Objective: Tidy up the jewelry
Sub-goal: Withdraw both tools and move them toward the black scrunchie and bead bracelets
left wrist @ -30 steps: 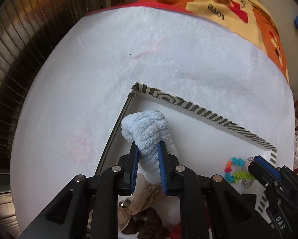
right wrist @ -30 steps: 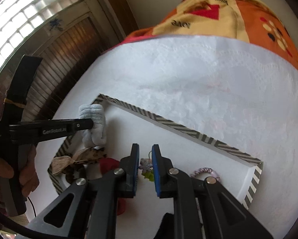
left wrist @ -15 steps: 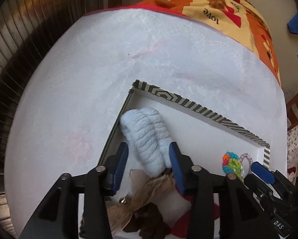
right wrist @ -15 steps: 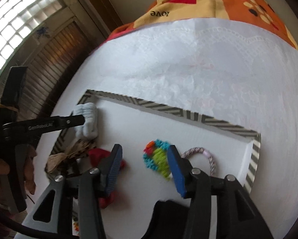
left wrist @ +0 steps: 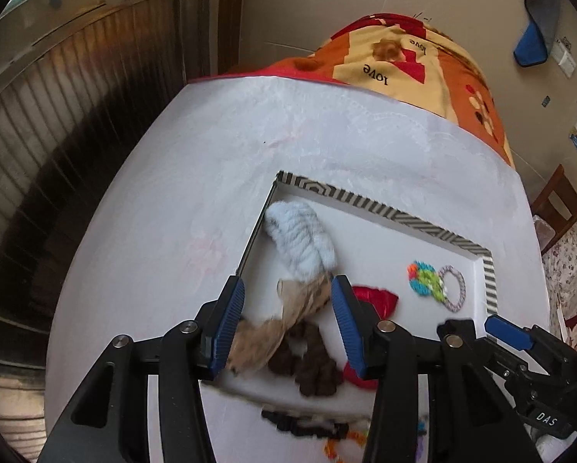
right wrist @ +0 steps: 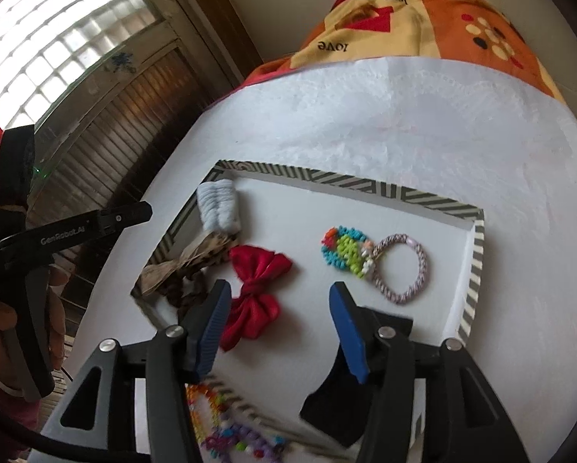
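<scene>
A white tray with a striped rim (left wrist: 396,214) (right wrist: 350,180) lies on the white tablecloth. In it lie a pale blue fluffy scrunchie (left wrist: 302,239) (right wrist: 218,208), a tan bow (left wrist: 284,318) (right wrist: 188,260), a brown scrunchie (left wrist: 311,362), a red bow (right wrist: 255,289) (left wrist: 377,297), and a beaded bright charm (right wrist: 344,249) (left wrist: 423,281) on a pink braided hair tie (right wrist: 402,270) (left wrist: 452,285). My left gripper (left wrist: 286,324) is open and empty above the tan bow. My right gripper (right wrist: 279,326) is open and empty above the tray's near part.
Loose beaded bracelets (right wrist: 226,428) and a black item (left wrist: 304,426) lie on the cloth in front of the tray. A black object (right wrist: 334,405) lies at the tray's near edge. An orange patterned blanket (right wrist: 412,19) covers the table's far end. A chair (left wrist: 554,200) stands at right.
My left gripper opened, let go of the blue scrunchie in the tray's far left corner, and pulled back. My right gripper opened, left the beaded charm in the tray, and pulled back.
</scene>
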`<state>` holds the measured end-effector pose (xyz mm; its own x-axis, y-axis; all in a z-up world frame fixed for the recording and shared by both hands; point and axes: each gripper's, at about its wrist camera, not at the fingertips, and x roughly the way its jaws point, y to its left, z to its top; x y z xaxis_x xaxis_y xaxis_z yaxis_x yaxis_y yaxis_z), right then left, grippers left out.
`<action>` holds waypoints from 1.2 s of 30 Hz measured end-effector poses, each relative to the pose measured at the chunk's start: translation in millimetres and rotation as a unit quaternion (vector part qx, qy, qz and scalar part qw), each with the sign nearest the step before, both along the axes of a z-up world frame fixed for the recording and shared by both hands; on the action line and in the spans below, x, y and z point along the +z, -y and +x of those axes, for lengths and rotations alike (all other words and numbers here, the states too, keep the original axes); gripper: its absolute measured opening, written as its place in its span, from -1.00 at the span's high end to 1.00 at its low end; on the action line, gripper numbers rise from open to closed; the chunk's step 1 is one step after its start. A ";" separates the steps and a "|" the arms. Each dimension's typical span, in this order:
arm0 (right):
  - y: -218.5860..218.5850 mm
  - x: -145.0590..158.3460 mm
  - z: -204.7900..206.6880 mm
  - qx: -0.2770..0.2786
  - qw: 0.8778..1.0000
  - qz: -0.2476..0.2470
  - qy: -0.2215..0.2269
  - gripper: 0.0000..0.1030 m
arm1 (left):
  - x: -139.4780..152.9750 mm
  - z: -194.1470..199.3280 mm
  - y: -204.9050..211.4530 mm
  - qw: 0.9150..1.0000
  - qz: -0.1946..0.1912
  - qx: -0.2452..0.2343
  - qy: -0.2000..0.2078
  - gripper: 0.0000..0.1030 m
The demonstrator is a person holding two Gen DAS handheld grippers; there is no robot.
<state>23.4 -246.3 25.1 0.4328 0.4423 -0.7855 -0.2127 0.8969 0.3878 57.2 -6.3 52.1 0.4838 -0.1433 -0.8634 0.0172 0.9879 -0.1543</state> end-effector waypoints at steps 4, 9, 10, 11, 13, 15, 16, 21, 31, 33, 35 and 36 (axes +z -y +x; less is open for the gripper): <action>-5.0 9.4 -20.9 -0.001 1.000 -0.002 0.006 -0.11 | 3.6 -23.9 -6.2 1.000 -0.002 -0.002 -0.001 0.24; -15.5 15.8 -47.9 -0.001 1.000 -0.002 0.009 -0.15 | 8.4 -52.5 -18.2 1.000 0.011 0.004 0.001 0.24; -17.9 16.6 -53.9 -0.001 1.000 -0.002 0.009 -0.15 | 8.7 -57.6 -19.9 1.000 0.014 0.005 0.002 0.24; -19.7 17.2 -59.6 0.000 1.000 -0.002 0.010 -0.15 | 9.2 -63.5 -21.7 1.000 0.020 0.005 0.003 0.24; -24.2 18.3 -71.1 -0.001 1.000 -0.003 0.011 -0.16 | 9.0 -74.8 -22.4 0.999 0.033 0.000 0.002 0.24; -27.4 19.3 -81.8 -0.004 1.000 -0.001 0.012 -0.17 | 8.2 -84.4 -22.3 0.999 0.047 -0.005 0.000 0.24; -28.4 19.9 -86.6 -0.005 1.000 0.000 0.012 -0.17 | 7.6 -89.7 -22.3 0.999 0.051 -0.008 0.000 0.24; -35.5 24.3 -111.9 -0.010 1.000 -0.013 0.018 -0.23 | 4.3 -110.5 -27.2 0.999 0.037 -0.017 -0.009 0.24; -36.1 8.0 -150.1 -0.025 0.999 -0.029 -0.002 -0.26 | -9.4 -138.4 -39.4 0.999 0.021 -0.021 -0.038 0.24; -35.8 3.7 -154.9 -0.026 0.999 -0.030 -0.008 -0.26 | -13.3 -142.4 -38.5 0.999 0.027 -0.023 -0.041 0.24; -36.9 1.4 -159.1 -0.024 0.999 -0.035 -0.011 -0.26 | -16.8 -145.6 -38.3 0.998 0.030 -0.024 -0.046 0.24; -37.6 0.7 -161.1 -0.022 0.999 -0.038 -0.012 -0.26 | -17.7 -147.2 -38.5 0.998 0.030 -0.024 -0.047 0.24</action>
<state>-137.8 -208.7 25.7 0.4314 0.3616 -0.8265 -0.1630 0.9323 0.3229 -90.0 32.2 34.4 0.3941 -0.1112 -0.9123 0.0534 0.9937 -0.0980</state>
